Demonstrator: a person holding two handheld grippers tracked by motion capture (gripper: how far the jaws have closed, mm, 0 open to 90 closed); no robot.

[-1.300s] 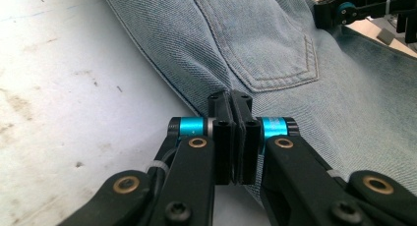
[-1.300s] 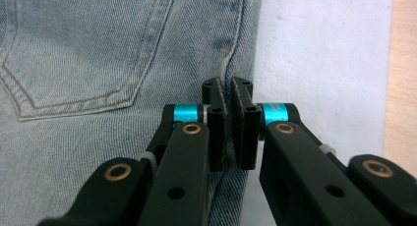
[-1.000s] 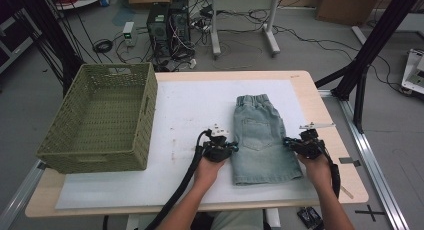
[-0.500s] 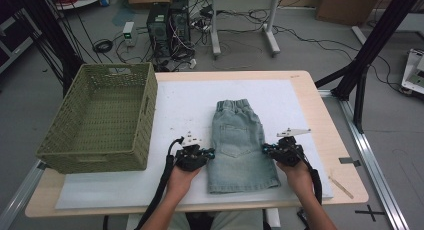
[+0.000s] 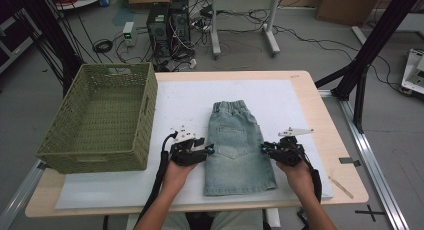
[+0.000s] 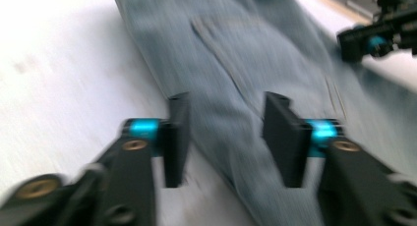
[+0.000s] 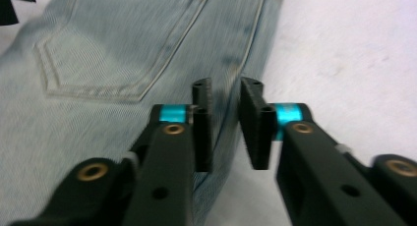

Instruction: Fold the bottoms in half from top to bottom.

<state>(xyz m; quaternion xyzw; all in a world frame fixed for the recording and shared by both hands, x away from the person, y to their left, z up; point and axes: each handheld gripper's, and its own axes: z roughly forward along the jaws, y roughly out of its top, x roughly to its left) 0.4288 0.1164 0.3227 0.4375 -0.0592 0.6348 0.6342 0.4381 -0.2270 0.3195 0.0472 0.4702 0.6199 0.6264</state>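
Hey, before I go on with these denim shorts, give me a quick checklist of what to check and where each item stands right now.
1. Shorts flat on the white mat, folded in half lengthwise: ok.
2. Left gripper released: ok; jaws have just been opening, pads off the denim.
3. Right gripper released: ok; jaws have just been opening, a narrow gap over the shorts' edge.
4. Both grippers level at mid-height of the shorts: ok.
5. Basket ready to receive: ok, nothing in it.
6. Hem edges lined up: cannot tell.
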